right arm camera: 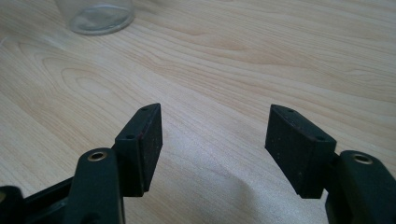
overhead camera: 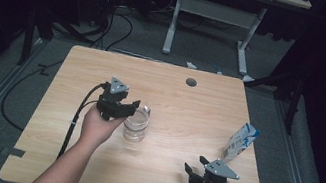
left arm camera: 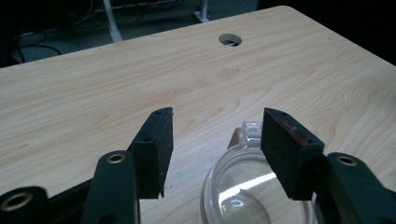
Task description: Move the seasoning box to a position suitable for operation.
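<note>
The table (overhead camera: 183,110) is mostly bare wood, with wide open room across its far half up to the round hole (overhead camera: 191,82) near the back edge. Its right edge is close to the carton (overhead camera: 241,142), which stands tilted just beyond the right gripper (overhead camera: 194,167). That gripper sits low at the near edge, right of centre, and the near strip between the two hands is free.

The jar (overhead camera: 136,123), clear glass and upright, stands left of centre, well apart from every edge. The left gripper (overhead camera: 128,107) hangs over its left side. In the left gripper view the jar's mouth (left arm camera: 254,186) lies low between the jaws, nearer the right-hand pad (left arm camera: 287,154); the pads stand apart and do not press on the glass.

The right gripper's jaws are spread wide over bare wood with nothing between them. In its own view the jar (right arm camera: 95,14) stands far off at the upper left, well apart from those jaws.
</note>
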The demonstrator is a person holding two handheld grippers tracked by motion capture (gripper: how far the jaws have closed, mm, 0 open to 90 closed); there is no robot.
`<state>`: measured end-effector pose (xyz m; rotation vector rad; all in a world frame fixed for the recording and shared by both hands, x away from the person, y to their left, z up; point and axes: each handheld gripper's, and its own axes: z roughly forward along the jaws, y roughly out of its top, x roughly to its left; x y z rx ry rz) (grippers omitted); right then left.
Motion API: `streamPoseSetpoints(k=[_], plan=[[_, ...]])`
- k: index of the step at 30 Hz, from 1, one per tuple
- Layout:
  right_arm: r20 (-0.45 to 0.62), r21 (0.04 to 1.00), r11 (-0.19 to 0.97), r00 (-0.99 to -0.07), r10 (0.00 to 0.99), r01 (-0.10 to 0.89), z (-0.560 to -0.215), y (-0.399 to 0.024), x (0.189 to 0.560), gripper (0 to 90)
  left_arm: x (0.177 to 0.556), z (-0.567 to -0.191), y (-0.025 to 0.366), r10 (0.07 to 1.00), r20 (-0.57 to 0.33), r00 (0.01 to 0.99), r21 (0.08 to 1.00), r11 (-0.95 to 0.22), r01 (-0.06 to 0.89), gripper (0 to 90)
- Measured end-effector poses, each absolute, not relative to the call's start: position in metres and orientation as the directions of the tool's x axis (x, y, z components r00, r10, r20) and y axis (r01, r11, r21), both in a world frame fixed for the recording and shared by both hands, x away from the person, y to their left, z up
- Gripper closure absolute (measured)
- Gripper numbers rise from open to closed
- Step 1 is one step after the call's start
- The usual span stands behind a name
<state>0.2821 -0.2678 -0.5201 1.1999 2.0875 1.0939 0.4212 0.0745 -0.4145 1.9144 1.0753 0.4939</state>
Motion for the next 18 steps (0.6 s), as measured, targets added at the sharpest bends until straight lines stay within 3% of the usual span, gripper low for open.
streamPoseSetpoints(k=[4, 9, 10, 16, 17, 18], plan=[[-0.027, 0.829, 0.296, -0.496, 0.868, 0.474, -0.520, -0.266, 0.282, 36.4, 0.428, -0.418, 0.066, 0.824, -0.078, 0.560, 0.824, -0.263, 0.502, 47.0], [-0.029, 0.829, 0.299, -0.498, 0.867, 0.473, -0.520, -0.265, 0.282, 36.3, 0.431, -0.421, 0.059, 0.820, -0.084, 0.566, 0.825, -0.261, 0.501, 56.5], [-0.032, 0.829, 0.301, -0.498, 0.867, 0.471, -0.520, -0.265, 0.281, 36.3, 0.435, -0.423, 0.056, 0.811, -0.120, 0.572, 0.815, -0.248, 0.523, 61.6], [-0.033, 0.829, 0.301, -0.498, 0.867, 0.471, -0.520, -0.265, 0.281, 36.2, 0.437, -0.425, 0.049, 0.819, -0.082, 0.568, 0.801, -0.285, 0.526, 82.8], [-0.031, 0.829, 0.301, -0.499, 0.866, 0.471, -0.520, -0.265, 0.281, 36.2, 0.438, -0.426, 0.048, 0.822, -0.070, 0.565, 0.804, -0.289, 0.519, 82.8], [-0.034, 0.828, 0.304, -0.500, 0.865, 0.471, -0.520, -0.264, 0.281, 36.2, 0.441, -0.428, 0.047, 0.825, -0.078, 0.560, 0.796, -0.287, 0.533, 89.8]])
